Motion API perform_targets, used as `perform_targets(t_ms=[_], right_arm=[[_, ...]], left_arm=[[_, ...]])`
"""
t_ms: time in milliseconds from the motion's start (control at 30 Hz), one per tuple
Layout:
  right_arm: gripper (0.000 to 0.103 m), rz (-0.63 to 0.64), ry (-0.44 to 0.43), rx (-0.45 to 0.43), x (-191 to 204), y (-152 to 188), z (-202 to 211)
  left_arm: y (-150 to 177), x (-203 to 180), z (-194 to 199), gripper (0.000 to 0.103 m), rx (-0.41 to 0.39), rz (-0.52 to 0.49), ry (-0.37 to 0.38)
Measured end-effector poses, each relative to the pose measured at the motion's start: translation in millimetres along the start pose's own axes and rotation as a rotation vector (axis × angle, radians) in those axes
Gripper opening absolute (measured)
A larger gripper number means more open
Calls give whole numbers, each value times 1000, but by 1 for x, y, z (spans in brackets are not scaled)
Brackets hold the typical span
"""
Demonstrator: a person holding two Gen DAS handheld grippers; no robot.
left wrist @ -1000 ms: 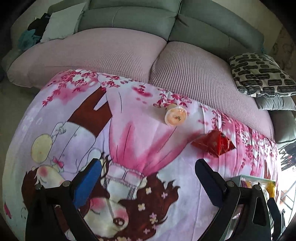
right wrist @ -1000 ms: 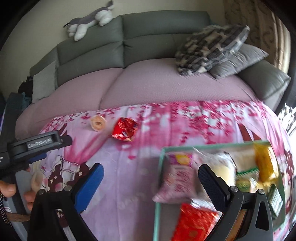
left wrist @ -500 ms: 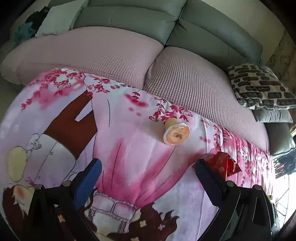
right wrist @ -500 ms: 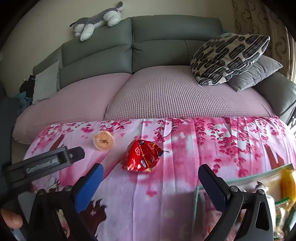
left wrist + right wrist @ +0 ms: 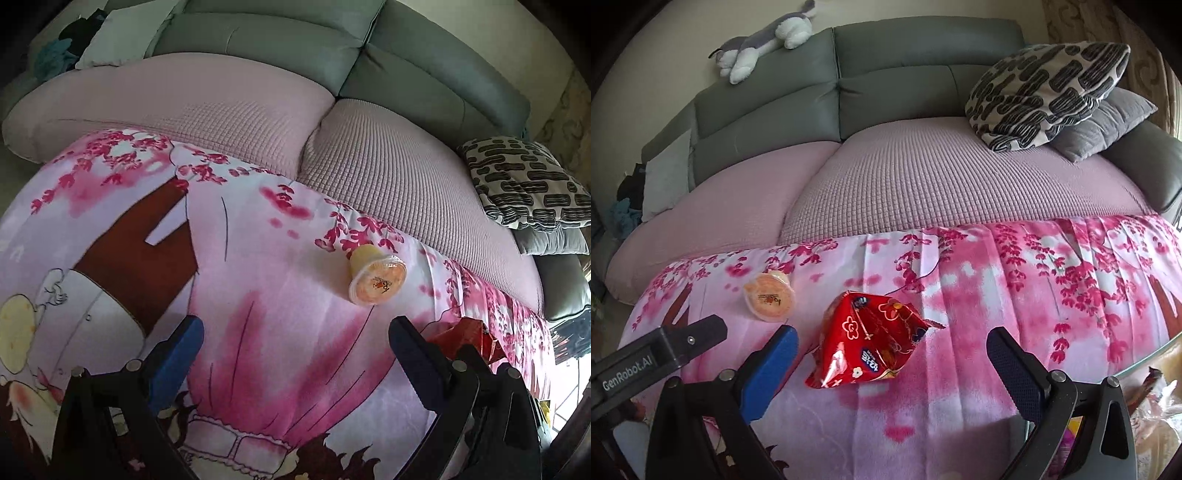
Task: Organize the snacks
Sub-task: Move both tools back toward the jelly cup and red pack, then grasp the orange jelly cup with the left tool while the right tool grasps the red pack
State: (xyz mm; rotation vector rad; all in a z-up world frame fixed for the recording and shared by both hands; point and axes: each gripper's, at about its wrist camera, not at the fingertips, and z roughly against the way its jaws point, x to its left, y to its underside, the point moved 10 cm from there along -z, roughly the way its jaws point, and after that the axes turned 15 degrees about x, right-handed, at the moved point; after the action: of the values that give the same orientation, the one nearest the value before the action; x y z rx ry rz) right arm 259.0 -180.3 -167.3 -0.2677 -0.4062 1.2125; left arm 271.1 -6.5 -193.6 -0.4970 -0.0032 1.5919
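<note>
An orange jelly cup (image 5: 376, 280) lies on its side on the pink printed cloth (image 5: 280, 258), just ahead and right of my open left gripper (image 5: 295, 336). In the right wrist view the same jelly cup (image 5: 771, 296) sits left of a puffy red snack bag (image 5: 870, 343). My right gripper (image 5: 892, 349) is open, with the red bag lying between and slightly ahead of its blue fingertips. A corner of the red bag (image 5: 465, 339) shows behind the left gripper's right finger. Part of the left gripper's body (image 5: 653, 360) reaches in at lower left.
A glass-edged snack tray (image 5: 1145, 365) holding packets peeks in at the lower right. Behind the cloth is a pink-covered grey sofa (image 5: 923, 173) with a patterned pillow (image 5: 1045, 88), a grey cushion (image 5: 1104, 125) and a plush toy (image 5: 764, 40).
Both grippers have moved forward toward the sofa. The jelly cup and red bag now look closer, and the snack tray has slid almost out of the right view.
</note>
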Motion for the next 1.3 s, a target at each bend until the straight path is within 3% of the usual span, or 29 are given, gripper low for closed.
perform_targets(t_ms=[400,500,633,733,1000,1067,1133,1233,1300], right_arm=[[83,2,-77,-9,6,0,-1],[72,-25,-112,14,3,2,-7],[62,-45,-137,14,0,2,-6],[61,-45,-142,16,1,3,-7],[58,-50,-156,17,1,3,-6],[57,-50,-157,17,1,3,-6],[57,-54,-159,16,1,3,-5],[53,-61,-160,15,-1,3,-5],[52,-63,-160,14,-1,3,-5]], left_arm=[[-7,-14,11,100,-25,0,34],[-15,-21,11,100,-13,3,55],[-24,-32,4,91,12,-6,68],[-27,-44,-6,85,47,-12,84],[-41,-62,-26,83,92,-9,88],[-43,-65,-30,68,97,-16,78],[-43,-68,-36,64,111,-13,84],[-42,-69,-42,45,116,-11,82],[-40,-69,-43,45,115,-12,91]])
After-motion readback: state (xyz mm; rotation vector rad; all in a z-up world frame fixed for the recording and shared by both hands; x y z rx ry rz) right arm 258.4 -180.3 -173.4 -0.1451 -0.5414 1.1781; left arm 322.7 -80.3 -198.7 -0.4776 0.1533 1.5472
